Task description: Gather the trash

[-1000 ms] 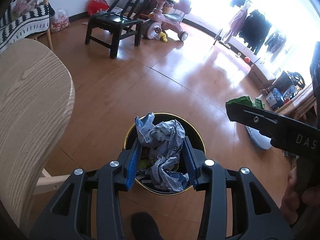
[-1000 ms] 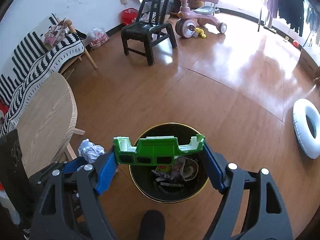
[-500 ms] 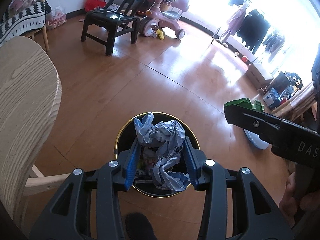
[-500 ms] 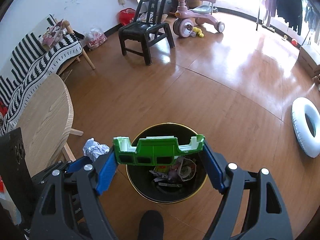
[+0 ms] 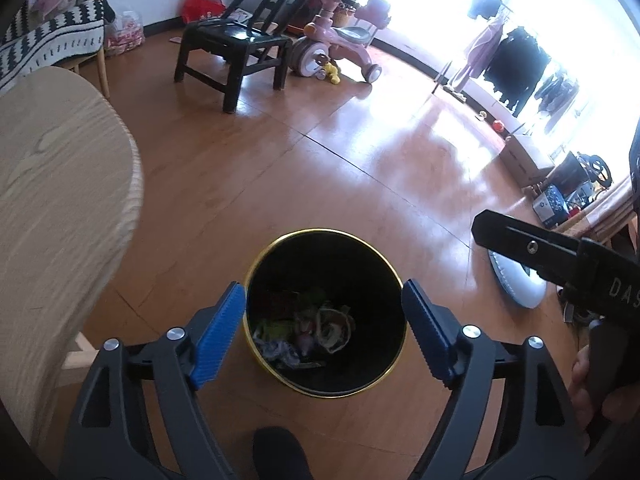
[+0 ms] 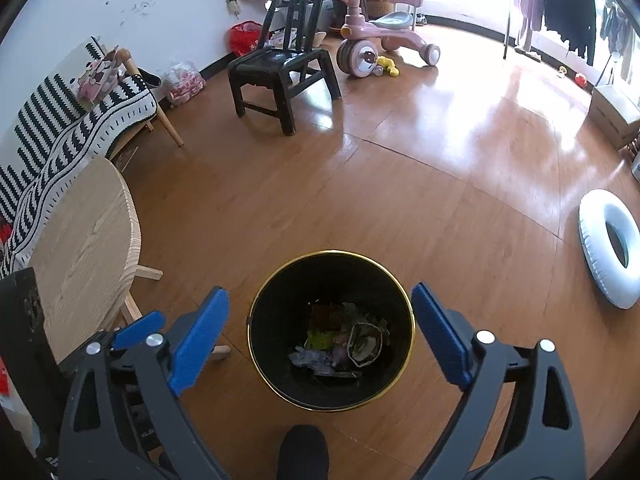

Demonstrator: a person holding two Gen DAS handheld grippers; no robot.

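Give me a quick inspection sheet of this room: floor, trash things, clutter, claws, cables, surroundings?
Surface: wood floor, bare around the bin.
Job's things: black bin with gold rim; crumpled trash at its bottom.
Clutter: white ring, pink trike.
Claws: left claw and right claw over the bin, just opened, nothing between the jaws.
Cables: nothing seen.
Surroundings: round table, black chair, hanging clothes.

Floor: glossy wood floor [image 6: 400, 200].
Stood on it: black bin [image 6: 256, 344], black chair [image 6: 280, 76], pink tricycle [image 6: 380, 36], white ring [image 6: 600, 272].
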